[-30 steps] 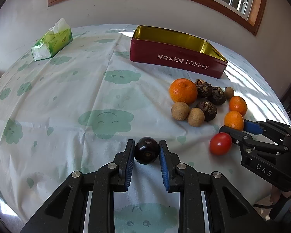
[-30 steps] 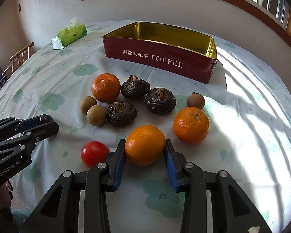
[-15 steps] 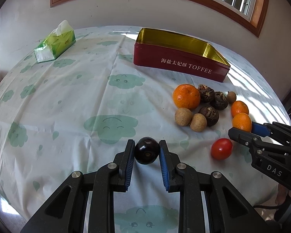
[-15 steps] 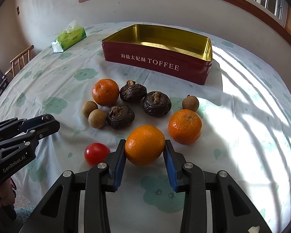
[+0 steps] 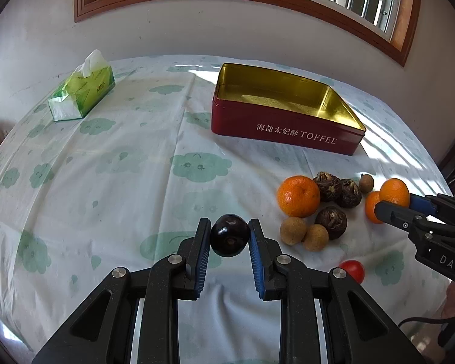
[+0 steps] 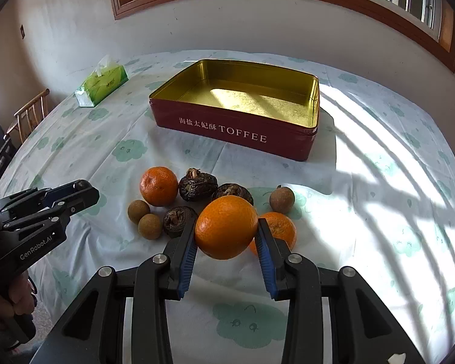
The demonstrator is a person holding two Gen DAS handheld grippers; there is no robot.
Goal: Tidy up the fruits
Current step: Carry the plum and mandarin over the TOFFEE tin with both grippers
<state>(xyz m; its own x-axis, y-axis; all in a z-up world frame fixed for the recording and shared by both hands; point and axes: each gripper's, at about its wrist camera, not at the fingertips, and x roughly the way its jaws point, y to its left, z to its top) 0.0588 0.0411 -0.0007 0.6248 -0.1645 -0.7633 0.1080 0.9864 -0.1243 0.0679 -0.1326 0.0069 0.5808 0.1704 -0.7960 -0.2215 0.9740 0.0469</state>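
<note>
My left gripper (image 5: 229, 236) is shut on a dark purple round fruit (image 5: 229, 239) and holds it above the tablecloth. My right gripper (image 6: 226, 230) is shut on an orange (image 6: 226, 227) and holds it above the fruit pile; it also shows in the left wrist view (image 5: 392, 204). On the cloth lie two more oranges (image 6: 158, 185) (image 6: 280, 230), three dark brown water chestnuts (image 6: 198, 183), three small tan longans (image 6: 149, 226) and a red tomato (image 5: 352, 270). The open red toffee tin (image 6: 236, 132) stands empty behind them.
A green tissue pack (image 5: 82, 92) lies at the far left of the round table. A wooden chair (image 6: 30, 115) stands past the left edge. The wall and window are behind the table. The left gripper shows at the left of the right wrist view (image 6: 45, 209).
Both grippers have risen and tilted up with their fruits. The orange has lifted off the cloth and now hides the tomato in the right wrist view.
</note>
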